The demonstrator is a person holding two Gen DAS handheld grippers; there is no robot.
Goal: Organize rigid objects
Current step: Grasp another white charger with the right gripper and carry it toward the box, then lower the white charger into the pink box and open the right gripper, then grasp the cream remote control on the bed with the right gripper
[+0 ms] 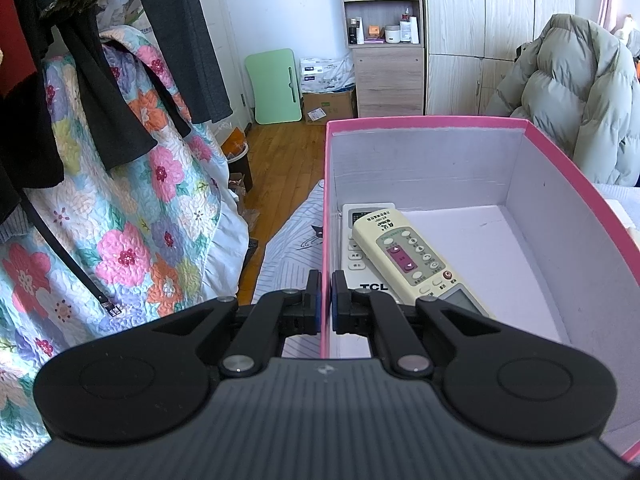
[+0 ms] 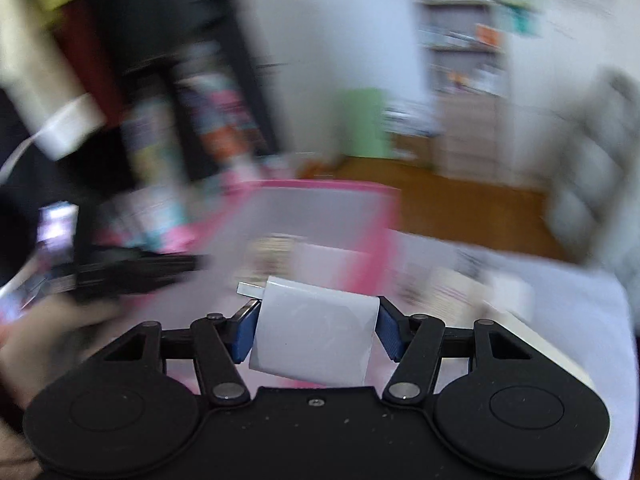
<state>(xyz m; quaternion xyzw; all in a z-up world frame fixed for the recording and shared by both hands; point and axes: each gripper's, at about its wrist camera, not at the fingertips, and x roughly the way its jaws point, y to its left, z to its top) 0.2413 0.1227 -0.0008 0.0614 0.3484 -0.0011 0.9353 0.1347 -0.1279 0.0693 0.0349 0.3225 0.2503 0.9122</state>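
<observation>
A pink box (image 1: 560, 148) with a white inside stands on the bed. In it lie a cream remote (image 1: 416, 256) across a white TCL remote (image 1: 360, 264). My left gripper (image 1: 326, 300) is shut on the box's left wall, one finger on each side. My right gripper (image 2: 316, 328) is shut on a white charger plug (image 2: 316, 336) with a metal connector at its far left corner. The right wrist view is blurred; the pink box (image 2: 320, 196) lies ahead of the plug, and the left gripper (image 2: 132, 272) shows at its left side.
A floral quilt (image 1: 120, 220) and dark clothes (image 1: 100, 80) hang at the left. Wooden floor (image 1: 288, 152), a shelf unit (image 1: 384, 40) and wardrobe stand behind. A grey puffer coat (image 1: 572, 88) lies at the right. A pale flat object (image 2: 500, 292) lies on the bed right of the box.
</observation>
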